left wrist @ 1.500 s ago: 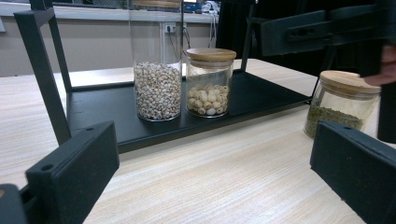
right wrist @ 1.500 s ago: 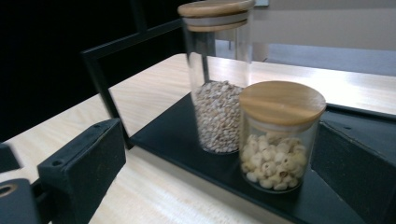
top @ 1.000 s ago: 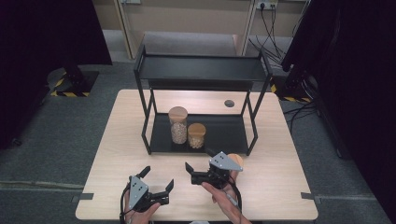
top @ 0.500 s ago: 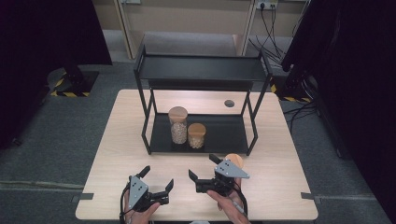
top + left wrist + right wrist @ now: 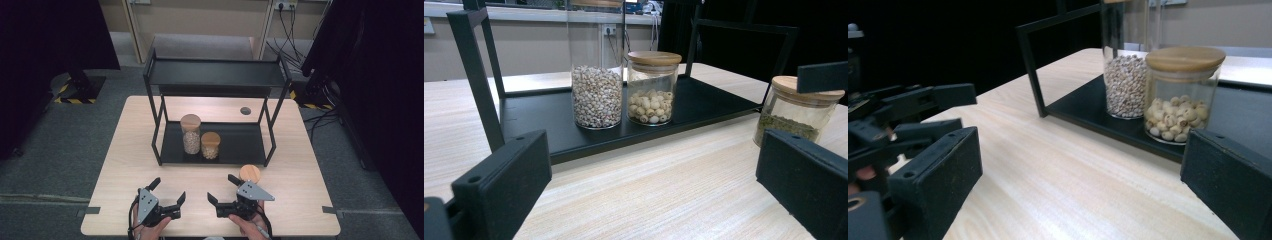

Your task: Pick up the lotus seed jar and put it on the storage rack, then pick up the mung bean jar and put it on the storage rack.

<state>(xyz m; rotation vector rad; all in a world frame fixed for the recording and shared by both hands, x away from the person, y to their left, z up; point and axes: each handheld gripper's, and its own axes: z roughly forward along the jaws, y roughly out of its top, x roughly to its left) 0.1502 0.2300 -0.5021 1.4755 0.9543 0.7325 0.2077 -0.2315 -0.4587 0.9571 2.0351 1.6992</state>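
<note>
A black two-level rack [image 5: 215, 75] stands mid-table. Its lower shelf [image 5: 240, 142] carries a tall jar of small beans [image 5: 190, 134] [image 5: 597, 95] [image 5: 1125, 85] and a short jar of pale round seeds [image 5: 210, 145] [image 5: 652, 87] [image 5: 1180, 95], both with wooden lids. A third wooden-lidded jar with green contents [image 5: 249, 173] [image 5: 796, 112] stands on the table just in front of the rack. My right gripper [image 5: 222, 189] [image 5: 1080, 195] is open beside it, nothing between its jaws. My left gripper [image 5: 168, 191] [image 5: 654, 200] is open and empty near the front edge.
The wooden table [image 5: 150, 165] has a round cable hole [image 5: 245, 110] behind the rack. The rack's top shelf is bare. Grey carpet surrounds the table, with dark curtains at both sides. Bare tabletop lies between the grippers and the rack.
My right gripper has drawn back toward the near edge and sunk a little, uncovering the lid of the third jar. The left gripper has stayed where it was.
</note>
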